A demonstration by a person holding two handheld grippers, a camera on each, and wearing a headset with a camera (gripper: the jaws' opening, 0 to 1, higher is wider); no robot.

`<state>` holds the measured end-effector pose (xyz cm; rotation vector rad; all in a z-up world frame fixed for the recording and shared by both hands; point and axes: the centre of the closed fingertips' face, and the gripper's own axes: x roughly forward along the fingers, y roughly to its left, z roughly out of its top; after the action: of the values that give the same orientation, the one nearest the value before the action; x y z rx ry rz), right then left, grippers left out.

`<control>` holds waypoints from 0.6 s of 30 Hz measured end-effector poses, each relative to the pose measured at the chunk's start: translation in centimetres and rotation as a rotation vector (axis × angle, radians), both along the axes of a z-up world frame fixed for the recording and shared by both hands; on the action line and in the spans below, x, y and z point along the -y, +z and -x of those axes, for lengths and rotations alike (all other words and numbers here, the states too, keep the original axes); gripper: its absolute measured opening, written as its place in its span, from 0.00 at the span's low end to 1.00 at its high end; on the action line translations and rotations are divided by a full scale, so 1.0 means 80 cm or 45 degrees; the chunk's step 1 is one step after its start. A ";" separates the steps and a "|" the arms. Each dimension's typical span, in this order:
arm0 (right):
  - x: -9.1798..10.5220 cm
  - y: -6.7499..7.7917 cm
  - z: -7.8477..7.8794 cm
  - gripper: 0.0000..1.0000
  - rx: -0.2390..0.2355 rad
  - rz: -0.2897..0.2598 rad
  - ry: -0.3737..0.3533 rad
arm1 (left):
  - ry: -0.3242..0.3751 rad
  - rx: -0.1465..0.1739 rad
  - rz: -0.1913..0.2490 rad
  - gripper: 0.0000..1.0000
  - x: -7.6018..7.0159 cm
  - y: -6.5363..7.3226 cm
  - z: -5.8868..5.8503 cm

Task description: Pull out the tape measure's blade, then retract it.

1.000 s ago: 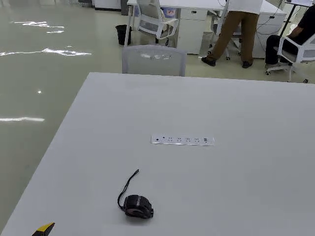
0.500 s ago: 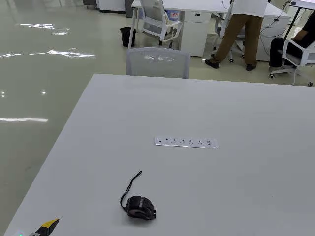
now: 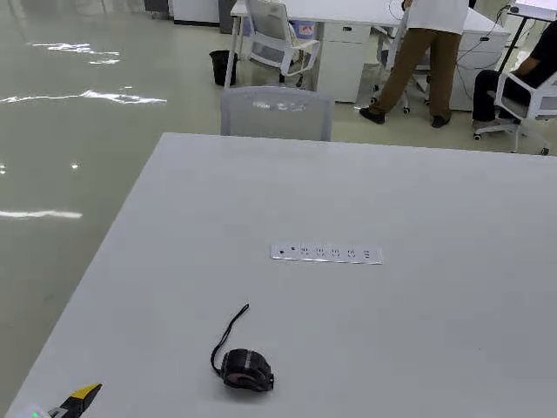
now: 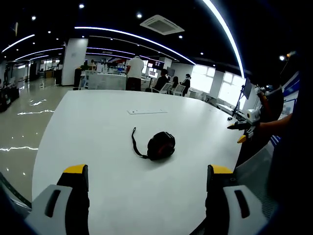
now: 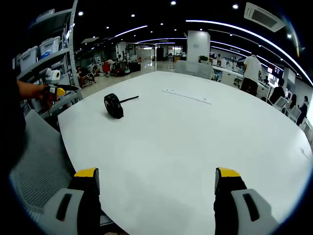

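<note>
A black tape measure point(image 3: 246, 369) lies on the white table point(image 3: 365, 192) near its front edge. Its wrist strap point(image 3: 231, 326) trails away from it, and no blade is drawn out. A yellow fingertip point(image 3: 80, 398) of my left gripper pokes in at the head view's bottom left corner. In the left gripper view the tape measure point(image 4: 161, 145) lies well ahead of my left gripper point(image 4: 148, 170), which is open and holds nothing. My right gripper point(image 5: 157, 172) is also open and holds nothing, with the tape measure point(image 5: 113, 105) far ahead to its left.
A flush power strip point(image 3: 325, 253) sits in the middle of the table. A grey mesh chair point(image 3: 276, 113) stands at the far edge. People point(image 3: 424, 52) and office chairs are beyond it. The other gripper point(image 4: 247, 129) is held off the table's edge.
The head camera has shifted slightly. The tape measure lies where it was, and the yellow fingertip stays at the bottom left corner.
</note>
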<state>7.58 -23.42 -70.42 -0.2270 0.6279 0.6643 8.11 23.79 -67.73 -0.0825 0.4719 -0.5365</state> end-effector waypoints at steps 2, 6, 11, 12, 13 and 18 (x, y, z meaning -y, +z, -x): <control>0.001 -0.004 0.001 1.00 -0.003 0.003 0.001 | 0.000 0.004 0.000 0.99 0.007 0.001 0.000; 0.000 -0.004 0.001 1.00 0.005 0.006 0.013 | 0.000 0.005 -0.002 0.99 0.009 0.002 -0.002; 0.003 -0.008 0.002 1.00 -0.006 0.010 0.003 | -0.005 0.004 -0.004 0.99 0.003 -0.003 -0.005; 0.003 -0.009 0.002 1.00 -0.009 0.010 0.002 | -0.003 0.005 -0.004 0.99 0.014 0.000 -0.002; 0.005 -0.010 0.002 1.00 -0.011 0.010 0.001 | -0.002 0.007 -0.005 0.99 0.018 0.001 -0.001; 0.005 -0.010 0.005 1.00 -0.015 0.011 -0.004 | 0.001 0.010 -0.004 0.99 0.011 0.006 -0.002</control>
<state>7.21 -23.86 -71.22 -0.2300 0.6423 0.6601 8.27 22.89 -67.25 -0.0773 0.4647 -0.5348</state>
